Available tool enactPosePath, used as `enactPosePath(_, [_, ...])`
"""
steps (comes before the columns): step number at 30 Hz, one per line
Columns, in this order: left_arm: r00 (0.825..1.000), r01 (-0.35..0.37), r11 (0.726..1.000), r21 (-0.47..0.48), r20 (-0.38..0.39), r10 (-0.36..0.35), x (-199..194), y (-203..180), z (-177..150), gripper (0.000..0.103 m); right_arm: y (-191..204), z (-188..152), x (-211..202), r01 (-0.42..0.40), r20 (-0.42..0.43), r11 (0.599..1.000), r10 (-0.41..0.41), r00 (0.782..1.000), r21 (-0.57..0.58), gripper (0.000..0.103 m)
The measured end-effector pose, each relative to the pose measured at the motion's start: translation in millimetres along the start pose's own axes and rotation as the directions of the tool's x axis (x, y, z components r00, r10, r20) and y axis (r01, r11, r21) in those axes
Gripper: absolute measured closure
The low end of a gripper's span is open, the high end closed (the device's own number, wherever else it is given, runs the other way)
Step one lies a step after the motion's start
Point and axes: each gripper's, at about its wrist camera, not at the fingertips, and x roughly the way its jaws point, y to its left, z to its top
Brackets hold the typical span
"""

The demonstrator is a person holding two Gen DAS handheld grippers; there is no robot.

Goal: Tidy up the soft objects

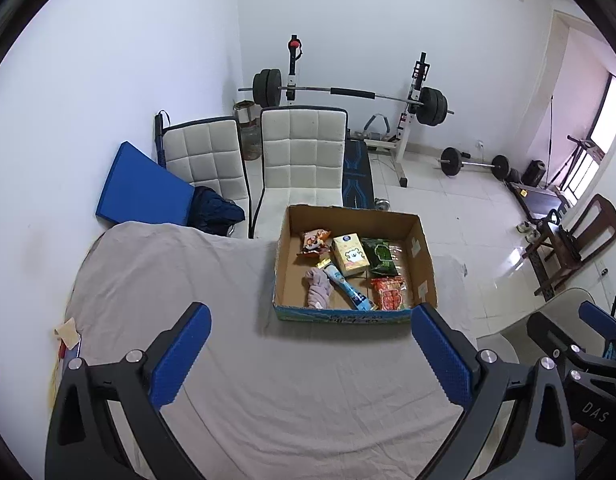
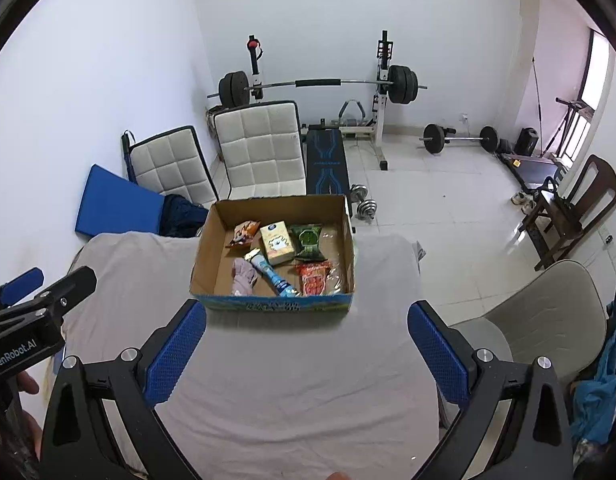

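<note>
Snacks and one cloth packed in the open brown cardboard box [image 2: 212,240], both tools idle.

We judge the crumpled mauve cloth [image 2: 242,278] sits in the box's near-left corner, beside the blue tube [image 2: 274,276], because it is already sorted. Our left hand-held gripper [image 1: 311,354] and right hand-held gripper [image 2: 307,350] hover spread wide, grasping nothing, short of the box's near wall above the grey-sheeted surface [image 2: 300,384].

Surface: a table [image 1: 236,380] [image 2: 300,380] is lying under a wrinkled grey cloth [image 1: 156,280] [image 2: 140,272].
Directly on it: an open cardboard box [image 1: 421,256] [image 2: 204,264] is sitting toward the far edge.
Left edge: a small tan paper scrap [image 1: 68,332] is resting on the cloth.
</note>
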Motion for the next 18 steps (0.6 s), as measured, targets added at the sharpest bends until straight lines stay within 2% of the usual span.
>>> enactPosePath(18, [0.999,-0.039,0.999,0.001,0.005,0.039,0.3,2.8,1.1,0.0,-1.8,9.9,9.0,0.009,0.018,1.0,-0.009,1.0,-0.015,0.0])
